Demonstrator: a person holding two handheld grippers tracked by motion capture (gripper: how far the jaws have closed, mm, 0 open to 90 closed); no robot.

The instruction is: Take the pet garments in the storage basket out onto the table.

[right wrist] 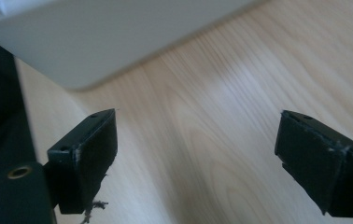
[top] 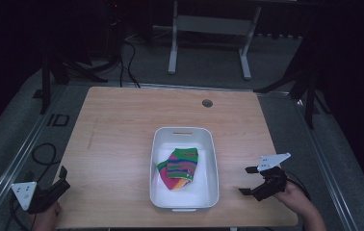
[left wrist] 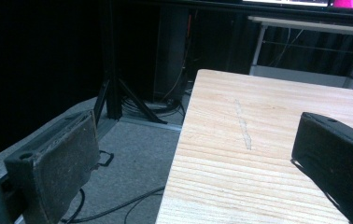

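A dark room surrounds a pale wooden table (top: 122, 125), with grey carpeted floor, trailing black cables and the legs of a white stand (top: 173, 48) behind it; the tabletop is bare apart from a small round grommet hole (top: 207, 103) near its far edge and one container; a white rectangular tub (top: 211, 159) sits a little toward the near edge, at the middle, and inside it lies a folded cloth (top: 180, 168) striped in green, pink, orange and blue, resting flat on the tub's floor; the right gripper (top: 248, 180) rests on the table just beside the tub's right wall, jaws spread wide and holding nothing, likely parked within easy reach of the tub; the left gripper (top: 64, 177) rests at the near left corner, well apart from the tub, jaws also wide and empty, one jaw over the table's edge and the other over the floor, which looks like an idle resting pose
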